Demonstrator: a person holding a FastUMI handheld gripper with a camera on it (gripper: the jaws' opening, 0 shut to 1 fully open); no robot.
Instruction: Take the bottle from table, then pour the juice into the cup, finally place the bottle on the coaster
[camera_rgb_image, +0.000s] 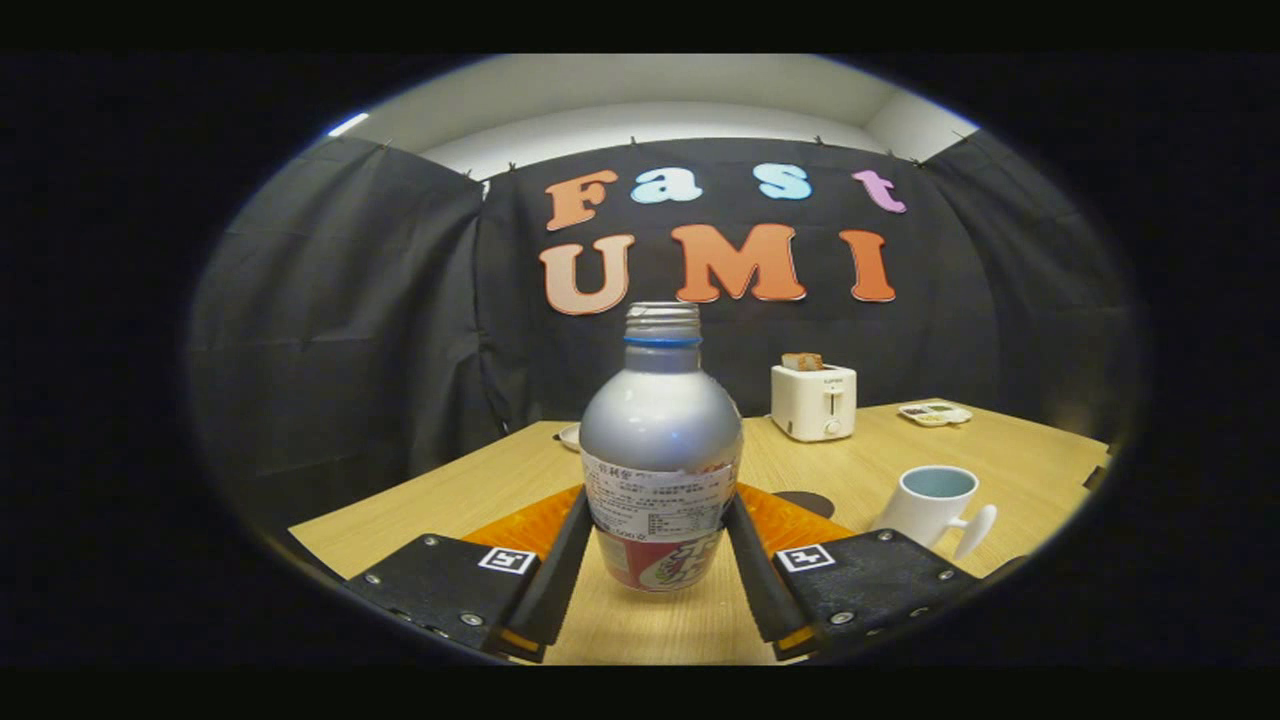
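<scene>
Upright between the fingers, the silver juice bottle (661, 450) is clamped at its label by the gripper (655, 540), cap off. Its base appears just above the wooden table (1010, 450). A white cup (933, 505) sits right of it, a dark coaster (808, 502) between, a toaster (813, 400) beyond.

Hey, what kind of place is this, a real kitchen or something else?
Likely a staged booth set up as a kitchen table: black cloth wall, wooden table with toaster and cup. The gripper clasps a bottle.
</scene>
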